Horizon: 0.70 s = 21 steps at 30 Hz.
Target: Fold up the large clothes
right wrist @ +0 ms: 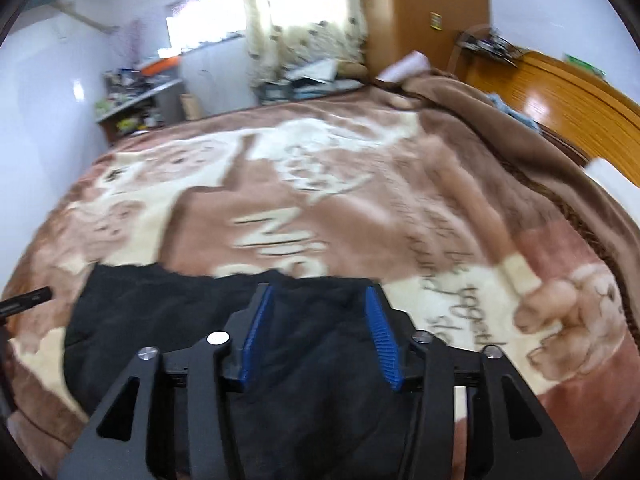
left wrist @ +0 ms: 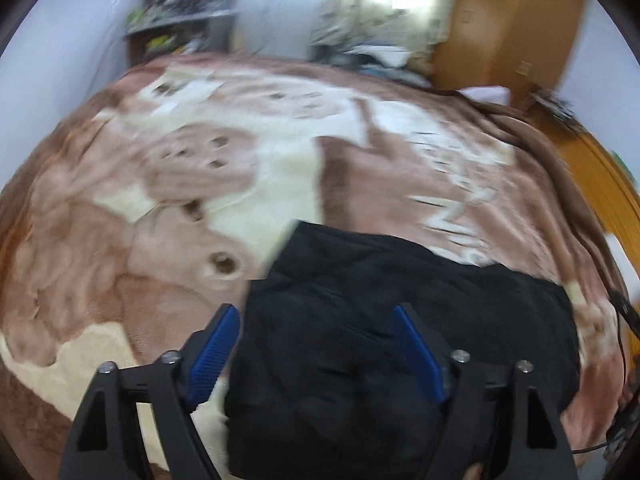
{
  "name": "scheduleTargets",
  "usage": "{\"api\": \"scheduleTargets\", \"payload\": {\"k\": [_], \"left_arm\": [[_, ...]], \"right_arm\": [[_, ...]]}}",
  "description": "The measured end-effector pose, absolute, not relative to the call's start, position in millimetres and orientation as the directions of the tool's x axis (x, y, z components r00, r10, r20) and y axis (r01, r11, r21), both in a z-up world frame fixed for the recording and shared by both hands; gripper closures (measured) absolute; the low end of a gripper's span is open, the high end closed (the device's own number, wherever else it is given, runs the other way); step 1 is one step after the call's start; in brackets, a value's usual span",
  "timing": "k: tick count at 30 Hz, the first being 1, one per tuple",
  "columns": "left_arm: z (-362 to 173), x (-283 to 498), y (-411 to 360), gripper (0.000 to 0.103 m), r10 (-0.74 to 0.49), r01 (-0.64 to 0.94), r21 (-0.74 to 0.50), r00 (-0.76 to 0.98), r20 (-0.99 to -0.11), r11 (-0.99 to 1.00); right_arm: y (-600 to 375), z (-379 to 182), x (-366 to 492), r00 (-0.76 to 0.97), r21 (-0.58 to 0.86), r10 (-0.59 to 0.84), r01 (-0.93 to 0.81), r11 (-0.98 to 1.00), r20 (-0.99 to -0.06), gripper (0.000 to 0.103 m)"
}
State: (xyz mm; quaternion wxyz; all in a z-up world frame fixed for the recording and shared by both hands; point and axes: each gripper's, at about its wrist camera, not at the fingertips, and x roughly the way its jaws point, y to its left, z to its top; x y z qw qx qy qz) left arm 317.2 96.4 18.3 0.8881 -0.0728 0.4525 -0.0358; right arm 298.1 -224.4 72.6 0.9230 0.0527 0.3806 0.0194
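A black padded garment lies folded into a compact block on the near part of a brown and cream blanket. It also shows in the right wrist view. My left gripper hovers over the garment's left part, jaws wide open and empty, blue pads showing. My right gripper hovers over the garment's right part, also open and empty. Both views are motion-blurred.
The blanket covers a large bed. A wooden headboard runs along the right. A cluttered shelf, curtain and wooden wardrobe stand beyond the bed. A black cable hangs at the right edge.
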Motion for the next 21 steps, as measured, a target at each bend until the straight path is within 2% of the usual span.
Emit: {"api": "scheduleTargets", "payload": {"k": [3,5,8,10,12,14,21], "left_arm": [[12.8,304.7,55.9,0.023,-0.184,0.077,-0.171,0.573,-0.798,0.982],[3.8,302.1,32.7,0.023,-0.197,0.115,-0.16,0.572,-0.796,0.98],[-22.8,312.4,4.1,0.023,-0.171,0.106,-0.135,0.517,-0.839,0.985],[-44.4,320.1,-10.9,0.023,-0.091,0.096,-0.05,0.492,-0.866,0.994],[-61.8,325.3,-18.0,0.021,-0.049,0.099,-0.001,0.486,-0.872,0.995],[-74.4,327.7,-18.0,0.013,-0.032,0.088,0.014,0.503,-0.864,0.996],[-112.3,347.0,-12.9,0.012,-0.056,0.112,-0.01,0.421,-0.906,0.994]], "right_arm": [[-187.2,57.9,287.8,0.669,0.125,0.147,-0.081,0.989,-0.728,0.05],[-166.9,42.6,285.2,0.659,0.087,0.132,-0.102,0.991,-0.74,0.05],[-146.9,13.7,292.3,0.63,0.083,0.13,-0.104,0.991,-0.766,0.05],[-142.5,-1.7,294.7,0.609,0.098,0.137,-0.097,0.99,-0.781,0.05],[-135.4,-19.2,300.7,0.586,0.089,0.131,-0.1,0.991,-0.8,0.05],[-135.0,-40.7,309.0,0.564,0.087,0.119,-0.085,0.993,-0.817,0.049],[-127.4,-82.4,323.7,0.484,0.031,0.057,-0.063,0.998,-0.873,0.048]]}}
